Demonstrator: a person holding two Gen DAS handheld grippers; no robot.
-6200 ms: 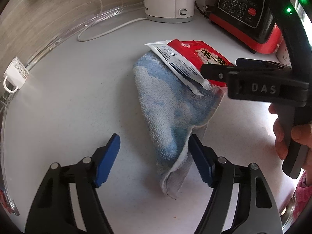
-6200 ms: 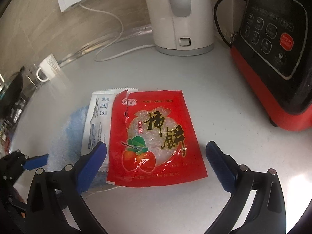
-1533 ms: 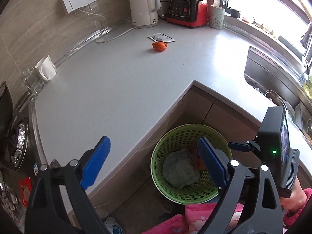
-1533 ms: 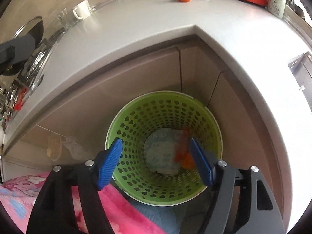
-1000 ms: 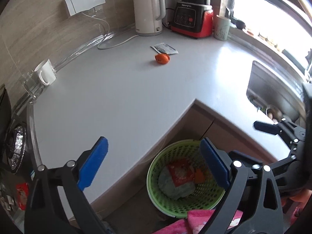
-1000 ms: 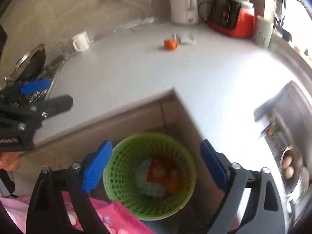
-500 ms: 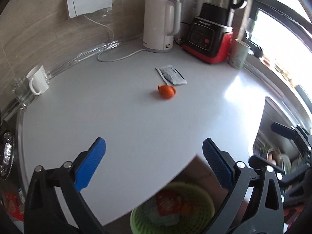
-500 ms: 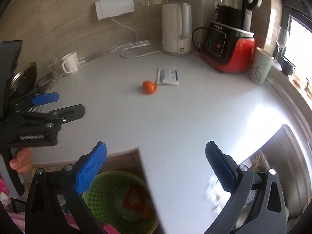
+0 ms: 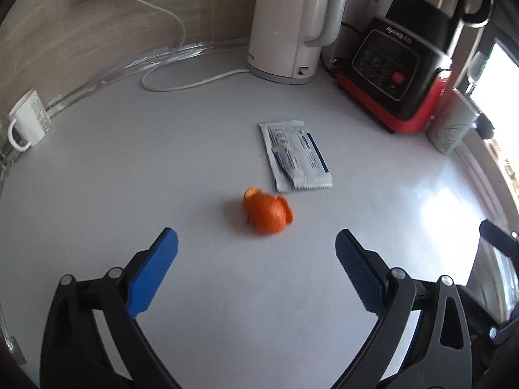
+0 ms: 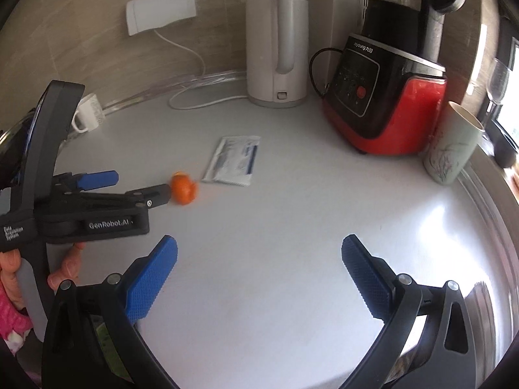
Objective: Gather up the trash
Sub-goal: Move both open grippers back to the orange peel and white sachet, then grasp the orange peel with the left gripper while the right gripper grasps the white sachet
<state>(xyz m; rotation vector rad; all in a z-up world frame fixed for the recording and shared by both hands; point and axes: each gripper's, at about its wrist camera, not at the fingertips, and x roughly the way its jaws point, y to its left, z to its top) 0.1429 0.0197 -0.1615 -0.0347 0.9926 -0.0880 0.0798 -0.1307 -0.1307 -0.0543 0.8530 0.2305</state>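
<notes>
Two bits of trash left mid-frame on the desk (image 9: 129,194): orange peel (image 9: 266,214) and white wrapper (image 9: 295,155); left gripper (image 9: 256,259) and right gripper (image 10: 259,265) jaws both apart, empty.

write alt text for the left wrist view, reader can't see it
The open left gripper points at a piece of orange peel on a white counter, with nothing between its blue fingers. Just behind the peel lies a flat white packet. A white kettle, a red and black blender and a white mug stand along the back wall.
</notes>
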